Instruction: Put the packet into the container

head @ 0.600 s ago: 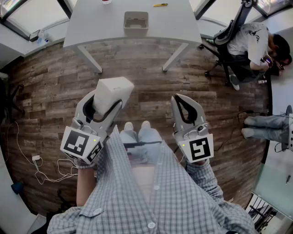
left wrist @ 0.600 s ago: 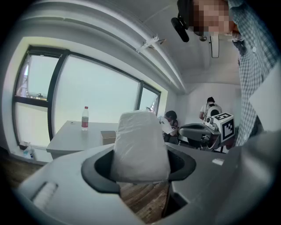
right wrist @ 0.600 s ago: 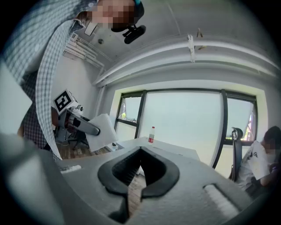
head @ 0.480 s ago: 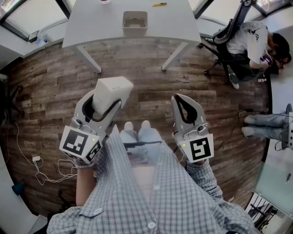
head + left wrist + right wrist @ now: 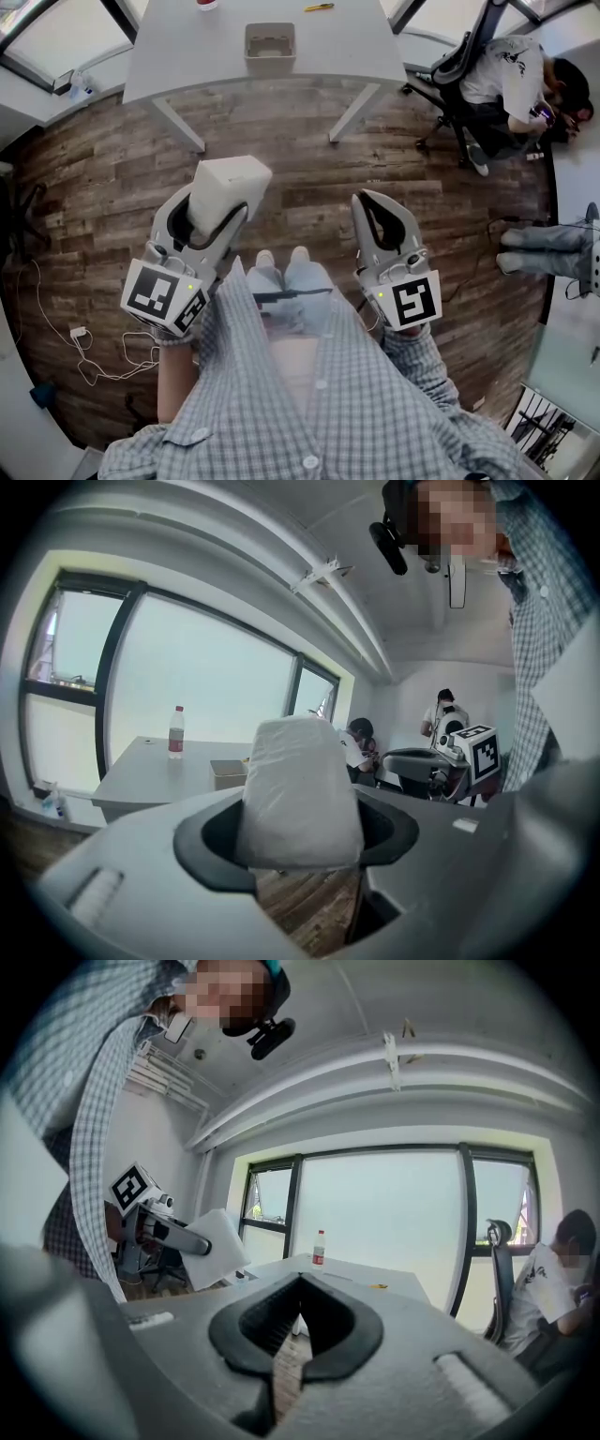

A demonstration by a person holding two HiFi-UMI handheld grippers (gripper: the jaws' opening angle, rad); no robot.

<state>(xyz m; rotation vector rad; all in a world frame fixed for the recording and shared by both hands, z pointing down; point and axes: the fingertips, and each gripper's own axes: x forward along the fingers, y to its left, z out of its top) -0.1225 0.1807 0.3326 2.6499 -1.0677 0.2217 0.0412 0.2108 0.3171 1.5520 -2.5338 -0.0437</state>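
Observation:
A white packet [image 5: 228, 190] is clamped between the jaws of my left gripper [image 5: 217, 202], held level above the wooden floor. In the left gripper view the packet [image 5: 300, 794] stands upright between the dark pads [image 5: 211, 841]. The beige container [image 5: 270, 43] sits on the grey table [image 5: 187, 56] far ahead; it shows as a small box [image 5: 228, 773] beyond the packet. My right gripper [image 5: 364, 199] hangs to the right with jaws together and nothing in them; in the right gripper view its tips [image 5: 300, 1279] meet.
A bottle [image 5: 175, 733] stands on the table, and a yellow pen [image 5: 318, 7] lies near its far edge. A seated person [image 5: 511, 80] on an office chair is at the right. Cables [image 5: 84, 347] lie on the floor at left.
The table and container sit slightly higher and further left in the head view. Both grippers keep the same pose, the packet still in the left one.

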